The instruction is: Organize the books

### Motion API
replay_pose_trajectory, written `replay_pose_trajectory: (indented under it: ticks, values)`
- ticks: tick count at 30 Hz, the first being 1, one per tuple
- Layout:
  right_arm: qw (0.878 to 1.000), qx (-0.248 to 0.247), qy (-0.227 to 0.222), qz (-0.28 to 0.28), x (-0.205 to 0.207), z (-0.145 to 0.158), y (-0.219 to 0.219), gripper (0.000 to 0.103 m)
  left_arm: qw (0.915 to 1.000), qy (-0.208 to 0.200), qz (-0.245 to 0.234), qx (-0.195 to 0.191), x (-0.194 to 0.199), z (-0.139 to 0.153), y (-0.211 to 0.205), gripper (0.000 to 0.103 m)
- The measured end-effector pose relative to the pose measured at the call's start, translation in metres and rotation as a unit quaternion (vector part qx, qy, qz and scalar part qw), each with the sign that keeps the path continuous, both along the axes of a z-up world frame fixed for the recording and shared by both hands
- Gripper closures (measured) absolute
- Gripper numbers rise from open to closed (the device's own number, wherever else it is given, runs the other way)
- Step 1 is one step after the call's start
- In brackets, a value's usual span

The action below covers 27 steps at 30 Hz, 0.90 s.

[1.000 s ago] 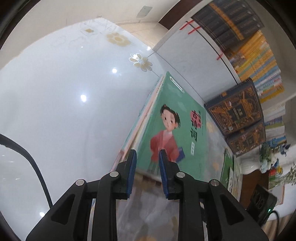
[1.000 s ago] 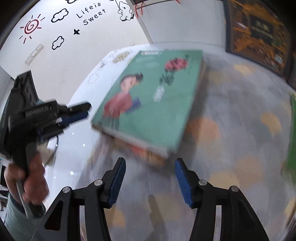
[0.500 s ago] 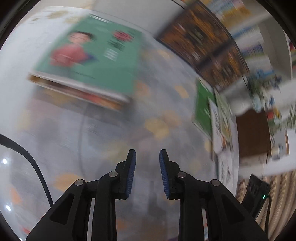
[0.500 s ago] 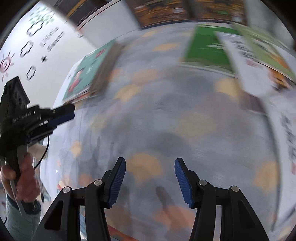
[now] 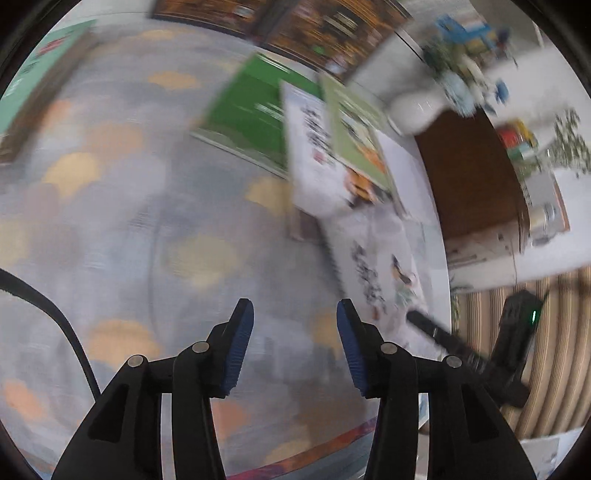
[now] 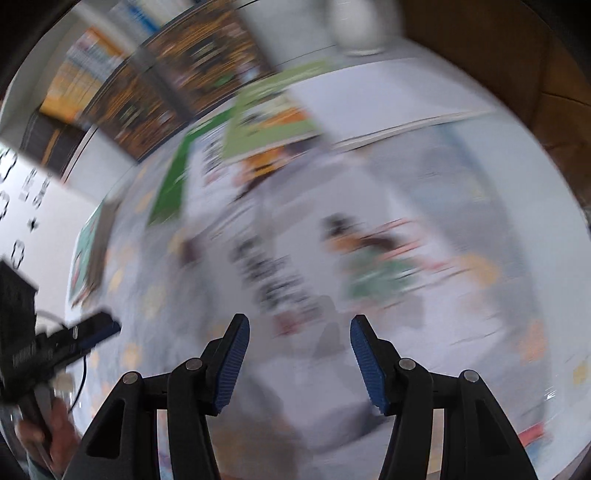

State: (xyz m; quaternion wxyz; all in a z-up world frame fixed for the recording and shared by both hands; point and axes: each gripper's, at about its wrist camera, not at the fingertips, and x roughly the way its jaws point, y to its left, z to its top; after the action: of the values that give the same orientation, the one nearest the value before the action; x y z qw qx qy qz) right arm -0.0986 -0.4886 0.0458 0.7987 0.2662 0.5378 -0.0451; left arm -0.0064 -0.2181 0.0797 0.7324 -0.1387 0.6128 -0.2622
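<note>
Both views are motion-blurred. My left gripper (image 5: 294, 343) is open and empty above the patterned tablecloth (image 5: 147, 229). Ahead of it to the right lie overlapping books: a green book (image 5: 255, 118), a white book (image 5: 314, 162), a light-green book (image 5: 354, 129) and another white book (image 5: 380, 269). The teal stack (image 5: 33, 77) lies far left. My right gripper (image 6: 297, 360) is open and empty, just short of a white picture book (image 6: 332, 266). The green book (image 6: 173, 184) and light-green book (image 6: 269, 110) lie beyond it. The left gripper (image 6: 88, 330) shows at the left edge.
Dark ornate boxed books (image 5: 295, 26) and shelved books (image 6: 96, 62) stand along the back. A white vase (image 5: 417, 107) and a brown cabinet (image 5: 469, 173) are at the right. The right gripper's body (image 5: 480, 354) reaches in at lower right.
Both grippers have swung right, away from the teal stack toward the scattered books. My left gripper has opened wider. The right gripper has stayed open.
</note>
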Motion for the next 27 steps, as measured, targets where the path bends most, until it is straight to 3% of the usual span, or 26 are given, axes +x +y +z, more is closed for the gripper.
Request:
replay_pose_trajectory:
  ticks: [6, 11, 14, 18, 23, 27]
  values:
    - [0.999, -0.031, -0.017, -0.025, -0.007, 0.0, -0.074, 0.048, 0.9994, 0.016, -0.027, -0.011, -0.022, -0.022, -0.06, 0.061]
    - [0.995, -0.091, -0.031, 0.034, 0.008, 0.001, -0.073, 0.066, 0.9991, 0.018, -0.031, -0.022, -0.036, -0.036, -0.088, 0.061]
    - [0.993, -0.097, -0.032, 0.061, 0.015, -0.01, -0.071, 0.077, 0.9994, 0.021, -0.014, -0.022, -0.04, -0.041, -0.091, 0.061]
    - [0.992, -0.102, -0.014, 0.067, 0.018, -0.028, -0.067, 0.077, 0.9997, 0.019, -0.002, -0.013, -0.043, -0.045, -0.093, 0.064]
    - [0.994, -0.065, -0.017, 0.091, 0.013, -0.03, -0.062, 0.075, 0.9994, 0.024, 0.007, -0.025, -0.048, -0.051, -0.091, 0.064]
    - [0.99, -0.072, -0.014, 0.119, 0.002, -0.03, -0.038, 0.074, 0.9988, 0.032, 0.013, -0.035, -0.046, -0.051, -0.081, 0.064]
